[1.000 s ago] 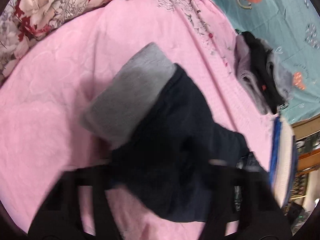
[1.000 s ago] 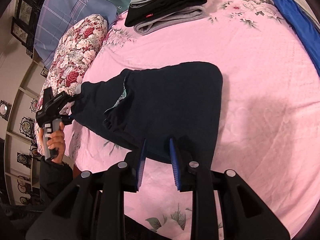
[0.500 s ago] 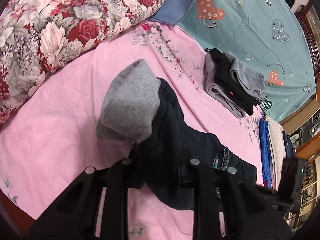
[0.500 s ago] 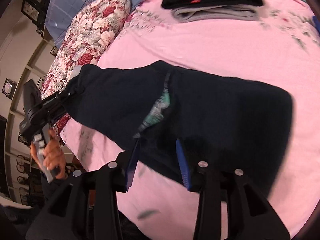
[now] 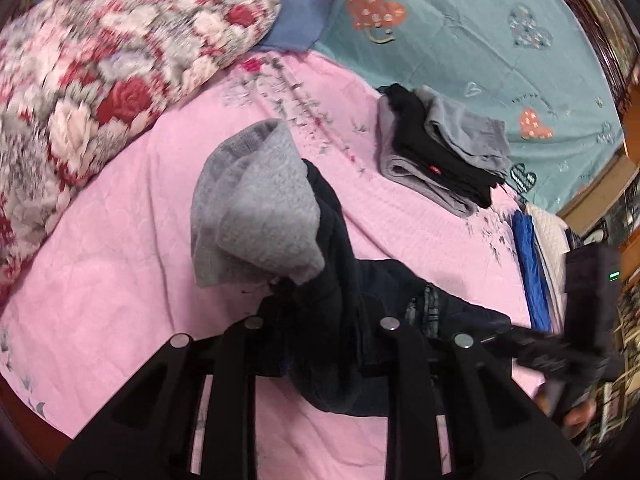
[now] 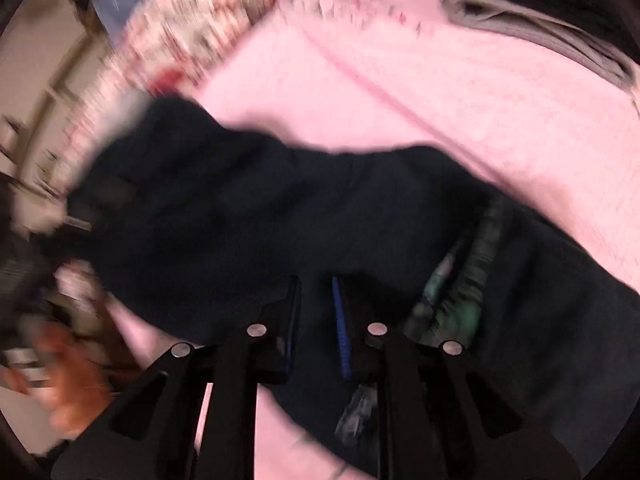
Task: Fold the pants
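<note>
Your left gripper (image 5: 320, 322) is clamped on the dark pants (image 5: 340, 280), raised over the pink bed (image 5: 120, 260). Your right gripper (image 6: 316, 312), fingers apart, hovers over them. A floral pillow (image 5: 100, 60), teal sheet (image 5: 460, 20) and folded clothes (image 5: 440, 152) lie beyond.

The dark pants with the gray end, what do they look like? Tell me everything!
The dark pants are navy, soft and thick-looking, with a gray ribbed cuff at the lifted end. The left tool grips them just below the cuff, so that part is bunched up. The rest lies spread on the pink bedspread, showing greenish patterned lining. The right tool is open right over the cloth; that view is blurred.
</note>
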The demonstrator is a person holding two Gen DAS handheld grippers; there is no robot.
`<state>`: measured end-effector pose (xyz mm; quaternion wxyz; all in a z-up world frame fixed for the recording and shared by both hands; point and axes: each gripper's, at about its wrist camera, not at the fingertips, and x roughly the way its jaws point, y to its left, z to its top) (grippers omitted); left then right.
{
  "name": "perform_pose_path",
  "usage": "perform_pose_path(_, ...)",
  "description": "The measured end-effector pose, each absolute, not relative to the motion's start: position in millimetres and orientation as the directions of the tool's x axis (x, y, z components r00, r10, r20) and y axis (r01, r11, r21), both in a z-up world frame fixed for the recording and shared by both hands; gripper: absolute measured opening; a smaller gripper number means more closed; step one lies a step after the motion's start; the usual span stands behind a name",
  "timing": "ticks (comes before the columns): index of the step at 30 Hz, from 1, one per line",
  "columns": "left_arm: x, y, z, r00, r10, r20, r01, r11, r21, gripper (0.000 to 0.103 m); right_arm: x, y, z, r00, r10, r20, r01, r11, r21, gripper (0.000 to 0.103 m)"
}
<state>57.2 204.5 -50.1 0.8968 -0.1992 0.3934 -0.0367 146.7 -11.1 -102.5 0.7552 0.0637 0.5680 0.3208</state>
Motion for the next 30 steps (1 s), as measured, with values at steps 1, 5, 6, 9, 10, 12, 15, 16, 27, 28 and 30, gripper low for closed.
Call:
perform_pose_path(1,57,195,-45,0.692,-0.214,-0.690,-0.075,0.928,-0.364,0.022,144,-24,-89,0.174,0.583,-0.794,-0.413,0.775,0.479,0.018)
perform_pose_path(5,60,132,-26,0.681,-0.237,-0.693,0.027,0.954,-0.299,0.022,118,-114,-32,0.360,0.605,-0.710,-0.376,0.791,0.483,0.026)
perform_pose_path(6,61,119,-25,0.673,-0.254,-0.695,0.054,0.954,-0.296,0.022,112,-137,-27,0.396,0.592,-0.702,-0.343,0.805,0.485,0.026)
perform_pose_path(9,64,55,-22,0.632,-0.325,-0.703,0.198,0.945,-0.259,0.022,95,-198,-31,0.453,0.583,-0.675,-0.223,0.806,0.548,0.026)
perform_pose_path(10,65,39,-24,0.618,-0.338,-0.710,0.229,0.941,-0.249,0.022,91,-211,-34,0.460,0.589,-0.664,-0.199,0.798,0.569,0.026)
perform_pose_path(12,71,-1,-33,0.568,-0.369,-0.736,0.297,0.925,-0.235,0.022,77,-243,-41,0.482,0.579,-0.657,-0.151,0.794,0.588,0.026)
perform_pose_path(15,77,-44,-53,0.502,-0.381,-0.777,0.346,0.911,-0.223,0.021,61,-276,-49,0.500,0.548,-0.670,-0.105,0.807,0.581,0.026)
perform_pose_path(16,76,-53,-58,0.495,-0.377,-0.783,0.355,0.910,-0.213,0.021,58,-281,-51,0.504,0.541,-0.673,-0.093,0.809,0.580,0.026)
perform_pose_path(27,67,-104,-99,0.388,-0.335,-0.859,0.440,0.886,-0.147,0.033,44,-304,-78,0.484,0.543,-0.686,-0.049,0.800,0.598,0.026)
perform_pose_path(28,65,-105,-99,0.383,-0.342,-0.858,0.450,0.880,-0.150,0.044,44,-303,-79,0.479,0.546,-0.687,-0.047,0.798,0.601,0.026)
perform_pose_path(30,58,-104,-89,0.324,-0.454,-0.830,0.507,0.824,-0.253,0.077,45,-301,-83,0.466,0.551,-0.692,-0.045,0.797,0.603,0.026)
